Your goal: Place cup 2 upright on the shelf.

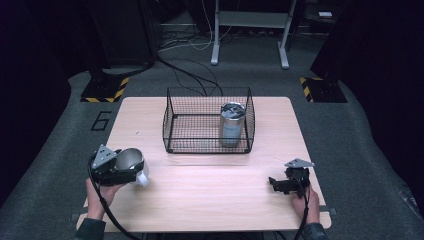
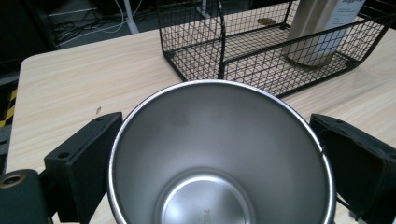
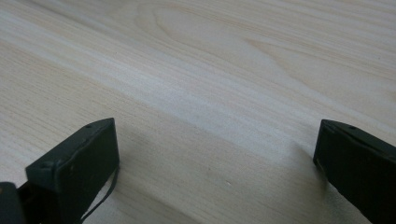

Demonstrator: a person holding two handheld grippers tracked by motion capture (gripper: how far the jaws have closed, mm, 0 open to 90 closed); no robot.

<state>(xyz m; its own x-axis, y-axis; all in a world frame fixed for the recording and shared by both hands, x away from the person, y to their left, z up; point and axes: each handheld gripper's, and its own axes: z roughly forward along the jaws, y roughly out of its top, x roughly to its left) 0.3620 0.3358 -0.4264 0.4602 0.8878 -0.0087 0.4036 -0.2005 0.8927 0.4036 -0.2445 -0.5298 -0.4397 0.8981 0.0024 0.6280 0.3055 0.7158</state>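
Note:
A shiny steel cup (image 1: 129, 159) is held at the table's front left, with my left gripper (image 1: 132, 170) shut on it. In the left gripper view I look down into the empty cup (image 2: 219, 154), and a black jaw presses on each side of its rim. A black wire basket (image 1: 200, 142) stands at the middle back of the wooden table (image 1: 210, 195). A tall steel tumbler (image 1: 232, 125) stands upright in the basket's right end. My right gripper (image 1: 275, 184) hovers low at the front right, open, with bare wood between its fingertips (image 3: 74, 163).
Beyond the cup in the left gripper view, the basket (image 2: 224, 56) and the tumbler (image 2: 322, 28) stand to the upper right. Grey carpet surrounds the table, with cables and a metal stand's legs (image 1: 215, 55) on the floor behind it.

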